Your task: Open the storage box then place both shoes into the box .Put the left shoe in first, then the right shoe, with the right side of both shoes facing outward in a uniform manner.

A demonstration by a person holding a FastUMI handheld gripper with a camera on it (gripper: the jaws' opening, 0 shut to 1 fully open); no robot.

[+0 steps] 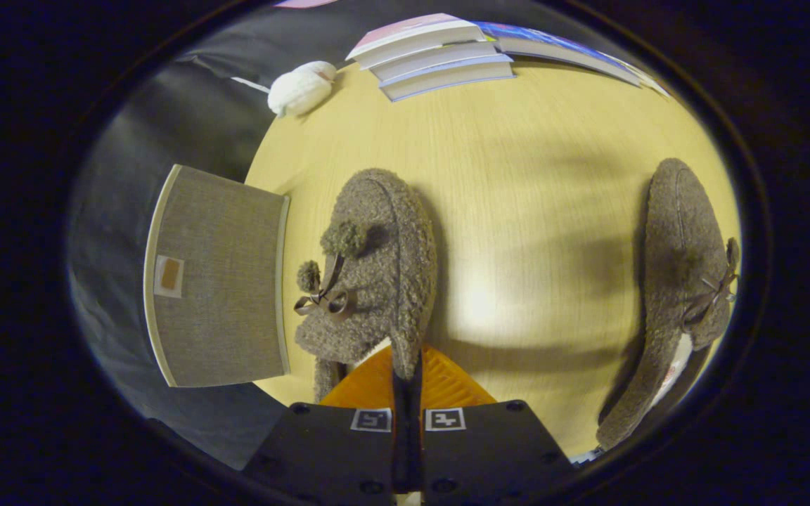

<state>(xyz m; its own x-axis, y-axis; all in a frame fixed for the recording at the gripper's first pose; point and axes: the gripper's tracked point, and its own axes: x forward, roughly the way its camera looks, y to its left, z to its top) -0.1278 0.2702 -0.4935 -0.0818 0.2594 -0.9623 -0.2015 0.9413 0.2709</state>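
Pinching shoe (377, 274) in gripper (406, 365)

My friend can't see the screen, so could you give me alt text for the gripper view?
The gripper is shut on the side wall of a fuzzy brown slipper with pom-poms, on a wooden table. A matching slipper lies apart on the other side, a grey fabric box sits beside the held one, and stacked books and a white plush toy lie beyond.

No text can be read; the patch (169, 275) on the storage box (219, 277) seems too blurred.
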